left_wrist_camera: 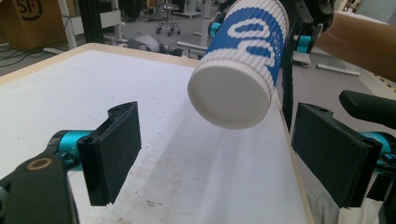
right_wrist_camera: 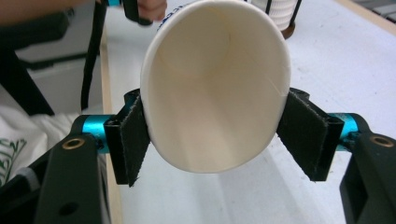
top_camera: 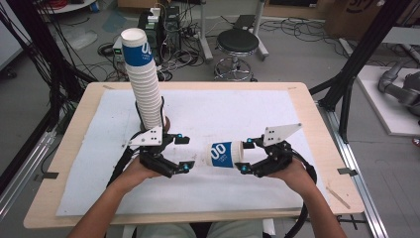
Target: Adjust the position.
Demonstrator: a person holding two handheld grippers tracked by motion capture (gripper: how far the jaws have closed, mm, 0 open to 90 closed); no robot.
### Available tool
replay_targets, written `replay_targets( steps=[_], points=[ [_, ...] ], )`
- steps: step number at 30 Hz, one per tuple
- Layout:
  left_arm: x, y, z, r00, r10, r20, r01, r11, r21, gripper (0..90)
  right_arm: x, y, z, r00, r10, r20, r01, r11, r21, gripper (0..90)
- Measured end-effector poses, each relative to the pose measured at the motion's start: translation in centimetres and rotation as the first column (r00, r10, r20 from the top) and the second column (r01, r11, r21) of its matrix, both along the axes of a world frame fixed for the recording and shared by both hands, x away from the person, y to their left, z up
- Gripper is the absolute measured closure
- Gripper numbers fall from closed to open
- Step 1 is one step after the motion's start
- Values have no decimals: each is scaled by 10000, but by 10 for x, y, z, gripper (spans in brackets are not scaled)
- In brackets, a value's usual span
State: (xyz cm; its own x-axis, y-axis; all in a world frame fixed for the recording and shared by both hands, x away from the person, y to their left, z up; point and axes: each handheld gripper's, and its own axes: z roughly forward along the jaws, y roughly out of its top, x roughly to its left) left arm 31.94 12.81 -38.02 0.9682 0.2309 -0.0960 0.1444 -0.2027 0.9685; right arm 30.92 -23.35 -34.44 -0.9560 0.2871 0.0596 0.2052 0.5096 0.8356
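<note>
White mat [top_camera: 237,111] on wooden table [top_camera: 307,106], black stool [top_camera: 238,43] behind, cables [top_camera: 185,47] on floor

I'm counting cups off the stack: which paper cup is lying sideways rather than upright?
The single blue-and-white cup clamped in the right gripper, base toward the left gripper. The others stand nested in the tall stack.

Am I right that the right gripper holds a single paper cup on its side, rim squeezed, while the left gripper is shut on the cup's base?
Not quite. The left gripper is open; in the left gripper view its jaws stand wide apart, clear of the paper cup. The rest holds: the right gripper is clamped on the cup's rim, cup on its side.
</note>
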Motion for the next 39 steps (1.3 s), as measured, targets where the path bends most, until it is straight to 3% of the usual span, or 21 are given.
replay_targets(
  steps=[5, 8, 15, 19, 29, 34, 39],
  points=[
    [1, -6, 6, 9997, -208, 140, 203, 9991, 374, 160, 2, 9, 9, 9995, 296, 115, -283, 9946, -1000, 300],
    [1, -10, 8, 9991, -372, 180, 360, 9971, 671, 160, 3, 16, 14, 9985, 521, 152, -490, 9864, -1570, 300],
    [0, -25, 9, 9966, -803, 170, 771, 9870, 1409, 160, 5, 34, 25, 9947, 1016, 125, -941, 9557, -2789, 300],
    [1, -34, 11, 9935, -1117, 213, 1060, 9775, 1825, 160, 5, 45, 29, 9920, 1255, 102, -1147, 9342, -3378, 299],
    [3, -53, 12, 9878, -1548, 141, 1463, 9565, 2525, 160, 5, 62, 30, 9867, 1628, 33, -1462, 8949, -4217, 298],
    [3, -64, 12, 9847, -1743, -8, 1659, 9363, 3096, 167, 5, 67, 29, 9846, 1746, 33, -1552, 8836, -4417, 298],
    [5, -70, 11, 9830, -1825, -211, 1786, 9226, 3418, 204, 4, 70, 28, 9843, 1761, 71, -1534, 8757, -4579, 298]
  ],
)
